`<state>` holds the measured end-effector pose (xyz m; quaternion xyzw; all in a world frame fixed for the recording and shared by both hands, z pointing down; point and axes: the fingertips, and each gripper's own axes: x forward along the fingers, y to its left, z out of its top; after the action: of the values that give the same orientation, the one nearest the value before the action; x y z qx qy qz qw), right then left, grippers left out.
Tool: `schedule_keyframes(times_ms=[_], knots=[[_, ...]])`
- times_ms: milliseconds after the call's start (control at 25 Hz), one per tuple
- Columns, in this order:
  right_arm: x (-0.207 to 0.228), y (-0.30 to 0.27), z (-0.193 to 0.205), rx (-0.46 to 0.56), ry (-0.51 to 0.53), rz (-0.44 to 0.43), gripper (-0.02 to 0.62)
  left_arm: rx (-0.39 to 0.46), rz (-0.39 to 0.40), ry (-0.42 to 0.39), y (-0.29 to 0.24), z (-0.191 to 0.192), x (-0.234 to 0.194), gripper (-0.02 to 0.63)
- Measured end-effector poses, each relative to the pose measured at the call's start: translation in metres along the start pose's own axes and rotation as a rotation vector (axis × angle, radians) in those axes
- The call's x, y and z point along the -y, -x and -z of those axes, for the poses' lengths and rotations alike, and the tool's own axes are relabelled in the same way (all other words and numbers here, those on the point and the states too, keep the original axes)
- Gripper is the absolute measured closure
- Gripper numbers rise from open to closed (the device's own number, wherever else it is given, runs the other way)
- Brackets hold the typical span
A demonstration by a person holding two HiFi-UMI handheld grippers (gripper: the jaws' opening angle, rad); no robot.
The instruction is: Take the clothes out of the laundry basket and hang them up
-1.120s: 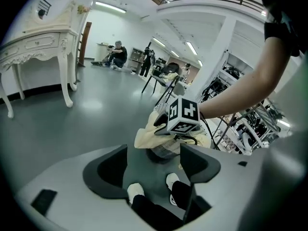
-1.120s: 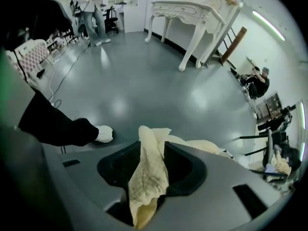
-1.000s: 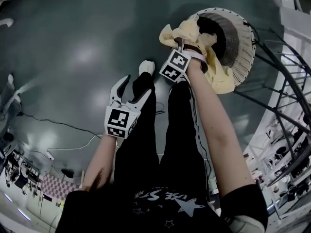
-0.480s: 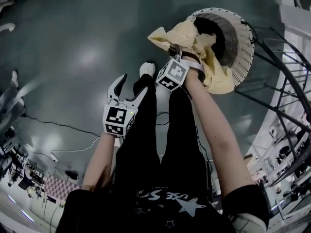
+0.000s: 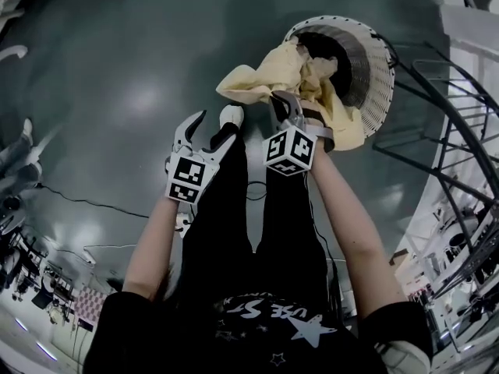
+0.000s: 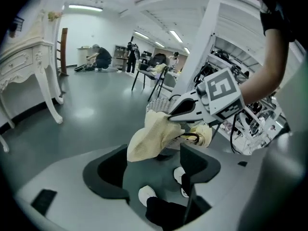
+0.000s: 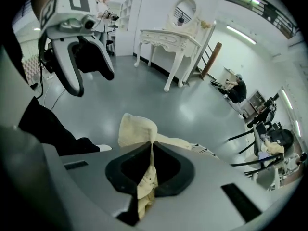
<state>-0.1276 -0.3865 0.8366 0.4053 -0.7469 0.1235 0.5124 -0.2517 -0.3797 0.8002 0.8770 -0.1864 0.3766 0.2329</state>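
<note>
A white woven laundry basket [image 5: 382,76] stands on the floor at the upper right, with a dark garment [image 5: 323,47] inside. A pale yellow garment [image 5: 261,76] hangs out over its rim. My right gripper [image 5: 282,106] is shut on a fold of this yellow garment [image 7: 135,128] and holds it above the floor, with cloth pinched between the jaws. My left gripper [image 5: 209,127] is open and empty, just left of it. In the left gripper view the right gripper [image 6: 172,117] carries the yellow garment [image 6: 149,138] in front of the basket [image 6: 162,102].
A metal rack [image 5: 456,139] stands right of the basket. The person's legs and white shoes [image 5: 231,115] are below the grippers. A cable [image 5: 78,197] lies on the floor at left. A white dressing table [image 7: 168,40], chairs and people are farther off.
The right gripper has risen and come toward me, pulling the yellow garment up and leftward out of the basket. The left gripper has shifted a little closer and rolled.
</note>
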Motion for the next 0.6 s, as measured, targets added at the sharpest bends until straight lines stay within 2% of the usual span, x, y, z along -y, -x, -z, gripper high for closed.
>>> schedule_keyframes(times_ms=[280, 480, 600], knots=[[0.012, 0.058, 0.001, 0.141, -0.006, -0.006, 0.578, -0.060, 0.055, -0.198, -0.024, -0.021, 0.021, 0.256], [0.014, 0.090, 0.014, 0.199, 0.025, -0.034, 0.578, -0.089, 0.161, -0.377, -0.032, -0.031, 0.039, 0.256], [0.015, 0.103, 0.023, 0.224, 0.036, -0.047, 0.578, -0.148, 0.213, -0.507, -0.038, -0.027, 0.043, 0.256]])
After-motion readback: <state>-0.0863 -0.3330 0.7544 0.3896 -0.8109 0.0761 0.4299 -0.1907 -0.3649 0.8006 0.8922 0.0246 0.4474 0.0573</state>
